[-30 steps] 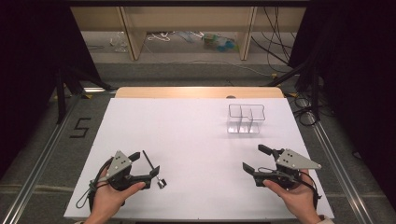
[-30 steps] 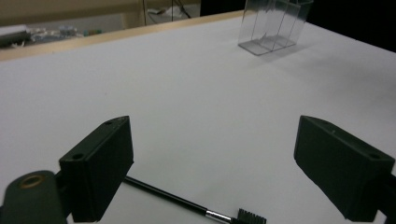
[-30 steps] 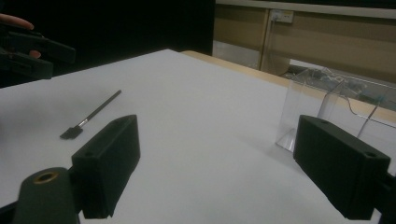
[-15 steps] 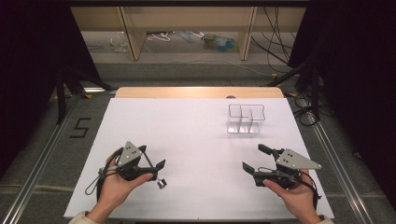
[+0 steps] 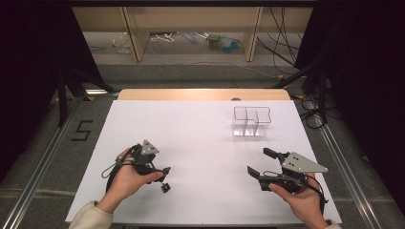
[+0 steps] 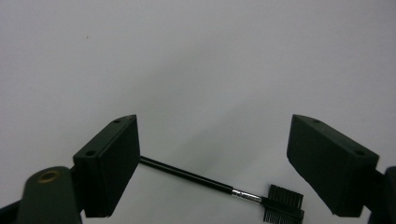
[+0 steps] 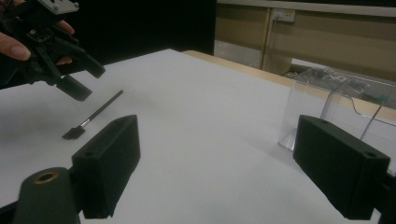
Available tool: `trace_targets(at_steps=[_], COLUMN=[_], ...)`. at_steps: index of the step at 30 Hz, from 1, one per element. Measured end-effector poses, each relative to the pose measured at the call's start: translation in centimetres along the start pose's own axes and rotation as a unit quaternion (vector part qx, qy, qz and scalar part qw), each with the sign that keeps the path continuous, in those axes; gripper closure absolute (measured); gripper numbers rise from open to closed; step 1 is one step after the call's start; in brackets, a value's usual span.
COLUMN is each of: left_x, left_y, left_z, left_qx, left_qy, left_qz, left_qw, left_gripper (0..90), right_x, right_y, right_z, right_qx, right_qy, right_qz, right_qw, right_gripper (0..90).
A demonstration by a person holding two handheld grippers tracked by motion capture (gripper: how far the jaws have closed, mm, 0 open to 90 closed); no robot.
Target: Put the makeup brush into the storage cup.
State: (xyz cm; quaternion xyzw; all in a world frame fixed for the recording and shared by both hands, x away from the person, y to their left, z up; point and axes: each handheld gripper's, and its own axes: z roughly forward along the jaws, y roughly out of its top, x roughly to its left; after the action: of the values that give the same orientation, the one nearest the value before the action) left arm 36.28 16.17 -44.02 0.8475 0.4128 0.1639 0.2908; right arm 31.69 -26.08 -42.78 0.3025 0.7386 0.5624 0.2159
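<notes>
A small black comb-headed brush (image 6: 187,176) with a thin handle and silver ferrule lies flat on the white table (image 5: 200,143). Its head (image 5: 165,187) is near the front left. My left gripper (image 5: 160,175) tilts down just above it, open, and the left gripper view shows my left gripper (image 6: 212,154) with the brush lying across the gap between its jaws, untouched. My right gripper (image 5: 260,162) hovers open and empty at the front right. From my right gripper (image 7: 217,158) I see the brush (image 7: 93,114) under the other gripper (image 7: 70,70).
A clear acrylic divided holder (image 5: 251,121) stands at the back right of the table, also close ahead of the right jaw (image 7: 336,107). A wooden strip (image 5: 203,94) edges the far side. Shelving and cables lie beyond.
My left gripper has swung right and tipped downward over the brush. The brush and my right gripper have stayed put.
</notes>
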Motion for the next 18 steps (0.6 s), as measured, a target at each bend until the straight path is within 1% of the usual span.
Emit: trace_targets(at_steps=[1, 2, 3, 4, 5, 6, 8, 9, 10, 11, 12, 13, 14, 15, 16, 17, 18], left_x=[0.1, 0.2, 0.3, 0.3, 0.4, 0.6, 0.8, 0.9, 1.1, 1.2, 1.3, 1.3, 1.4, 1.5, 1.6, 1.6, 1.7], left_y=[0.1, 0.2, 0.3, 0.3, 0.3, 0.3, 0.1, 0.1, 0.0, 0.0, 0.0, -0.2, -0.2, -0.3, -0.3, -0.3, -0.4], left_z=[0.2, 0.3, 0.5, 0.7, 0.9, 1.1, 1.5, 1.5, 1.6, 1.7, 1.7, 1.9, 2.0, 2.1, 2.2, 2.2, 2.4], left_qx=[0.008, 0.021, 0.030, 0.040, 0.042, 0.046, 0.053, 0.066, 0.074, 0.087, 0.101, 0.100, 0.105, 0.109, 0.114, 0.114, 0.116], left_qy=[0.004, 0.003, 0.007, 0.005, 0.005, 0.006, 0.008, 0.007, 0.008, 0.007, 0.003, 0.003, 0.003, 0.002, 0.002, 0.002, -0.002], left_qz=[0.008, 0.000, 0.003, -0.003, -0.007, -0.004, -0.023, -0.022, -0.023, -0.029, -0.029, -0.038, -0.039, -0.042, -0.044, -0.044, -0.051], left_qw=[0.9999, 0.9998, 0.9995, 0.9992, 0.9991, 0.9989, 0.9983, 0.9975, 0.9969, 0.9957, 0.9945, 0.9942, 0.9937, 0.9931, 0.9926, 0.9926, 0.9919], left_gripper=[18.0, 18.0, 17.7, 17.3, 17.1, 17.0, 17.0, 17.0, 16.9, 17.0, 16.9, 17.0, 17.0, 16.9, 16.7, 16.7, 16.7], right_x=[-0.1, -0.1, -0.2, -0.2, -0.2, -0.1, -0.1, -0.1, -0.1, -0.1, -0.1, -0.2, -0.1, 0.0, 0.0, 0.0, 0.0], right_y=[0.0, 0.0, 0.0, 0.0, 0.0, 0.0, 0.0, 0.0, 0.0, -0.1, 0.0, -0.1, 0.0, -0.1, -0.1, -0.1, 0.0], right_z=[0.1, 0.0, 0.1, 0.1, 0.0, 0.1, 0.1, 0.1, 0.1, 0.2, 0.1, 0.2, 0.0, 0.1, 0.2, 0.1, 0.0], right_qx=[-0.006, -0.003, -0.006, -0.006, -0.001, -0.003, 0.000, -0.002, -0.005, -0.009, 0.000, -0.006, 0.006, 0.006, 0.000, 0.006, 0.010], right_qy=[-0.004, -0.002, -0.003, -0.002, -0.002, -0.002, 0.000, -0.002, 0.001, 0.002, 0.000, 0.003, 0.002, 0.005, 0.008, 0.004, 0.003], right_qz=[-0.011, -0.006, -0.011, -0.010, -0.012, -0.012, -0.012, -0.011, -0.010, -0.011, -0.012, -0.011, -0.005, 0.000, 0.004, -0.001, -0.003], right_qw=[0.9999, 1.0000, 0.9999, 0.9999, 0.9999, 0.9999, 0.9999, 0.9999, 0.9999, 0.9999, 0.9999, 0.9999, 1.0000, 1.0000, 1.0000, 1.0000, 0.9999], right_gripper=[16.1, 16.1, 16.2, 16.2, 16.2, 16.2, 16.2, 16.2, 16.2, 16.2, 16.2, 16.2, 16.2, 16.2, 16.2, 16.3, 16.3])
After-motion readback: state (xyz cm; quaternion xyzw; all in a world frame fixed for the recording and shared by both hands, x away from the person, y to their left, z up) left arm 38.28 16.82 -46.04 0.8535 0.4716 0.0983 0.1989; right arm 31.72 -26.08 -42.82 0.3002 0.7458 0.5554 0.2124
